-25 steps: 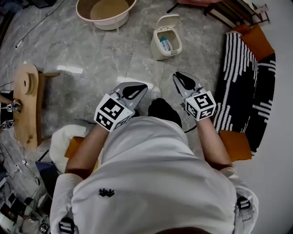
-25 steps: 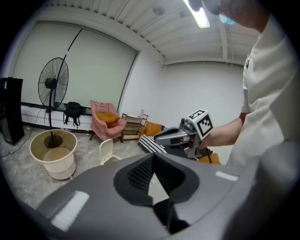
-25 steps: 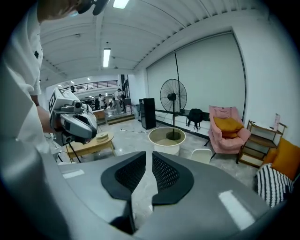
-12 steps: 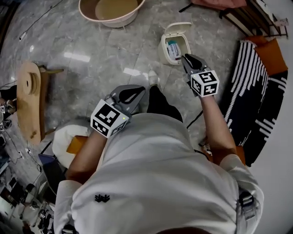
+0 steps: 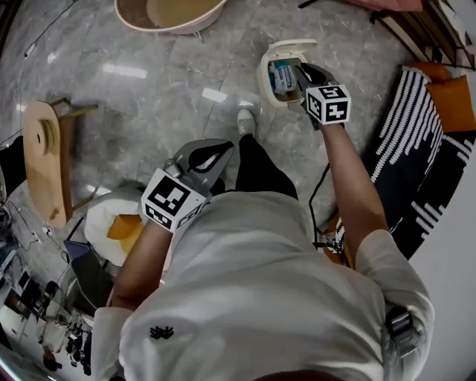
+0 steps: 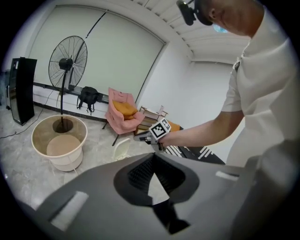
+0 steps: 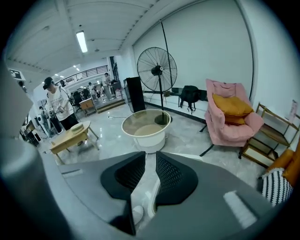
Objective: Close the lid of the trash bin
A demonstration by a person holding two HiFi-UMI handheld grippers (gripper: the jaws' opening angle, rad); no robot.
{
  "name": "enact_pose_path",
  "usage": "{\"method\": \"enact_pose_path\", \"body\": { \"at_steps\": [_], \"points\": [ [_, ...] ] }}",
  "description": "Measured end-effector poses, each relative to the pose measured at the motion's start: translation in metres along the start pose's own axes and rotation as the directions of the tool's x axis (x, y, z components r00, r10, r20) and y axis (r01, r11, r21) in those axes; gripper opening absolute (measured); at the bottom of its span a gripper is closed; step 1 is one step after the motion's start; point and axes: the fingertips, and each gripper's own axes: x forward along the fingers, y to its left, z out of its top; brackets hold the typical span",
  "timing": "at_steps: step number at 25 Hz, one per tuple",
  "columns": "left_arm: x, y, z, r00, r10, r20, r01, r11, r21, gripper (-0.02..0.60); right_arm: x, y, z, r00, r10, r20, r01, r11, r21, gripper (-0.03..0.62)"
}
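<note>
The small cream trash bin (image 5: 269, 78) stands on the marble floor with its lid (image 5: 294, 48) tipped up and open; a blue-and-white pack shows inside. My right gripper (image 5: 301, 69) is stretched out over the bin's right rim, just below the lid, jaws together with only a thin slit and nothing held. In the right gripper view (image 7: 150, 154) a strip of the bin's white rim (image 7: 151, 206) shows between the jaws. My left gripper (image 5: 227, 146) stays near my body, shut and empty. The left gripper view (image 6: 153, 155) shows the raised lid (image 6: 123, 148) beyond.
A beige basin (image 5: 167, 18) sits on the floor beyond the bin. A wooden stool (image 5: 44, 160) stands at left, a black-and-white striped rug (image 5: 416, 141) at right. A standing fan (image 7: 157, 70) and pink armchair (image 7: 229, 117) lie farther off. My shoe (image 5: 244, 120) is beside the bin.
My right gripper has reached forward from beside my body to the bin's open mouth. The left gripper has stayed near my waist.
</note>
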Motion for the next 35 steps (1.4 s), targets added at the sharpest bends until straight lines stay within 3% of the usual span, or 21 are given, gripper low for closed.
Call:
{"method": "enact_pose_path", "body": {
  "at_steps": [6,17,35],
  "points": [
    [0.020,0.024,0.005,1.000,0.020,-0.010,-0.020,0.999,-0.041,0.057,0.055,-0.040,0.007,0.999,-0.009,-0.031,0.011,0.998,0.056,0.054],
    [0.043,0.052,0.000,0.999,0.037,-0.031,-0.041,0.992,-0.119,0.057,0.129,-0.093,0.011,0.992,-0.068,-0.104,0.073,0.997,0.040,0.054],
    [0.054,0.055,-0.007,0.997,0.061,-0.043,-0.068,0.985,-0.160,0.057,0.169,-0.128,-0.027,0.966,-0.099,-0.237,0.114,0.992,0.049,0.054]
  ]
}}
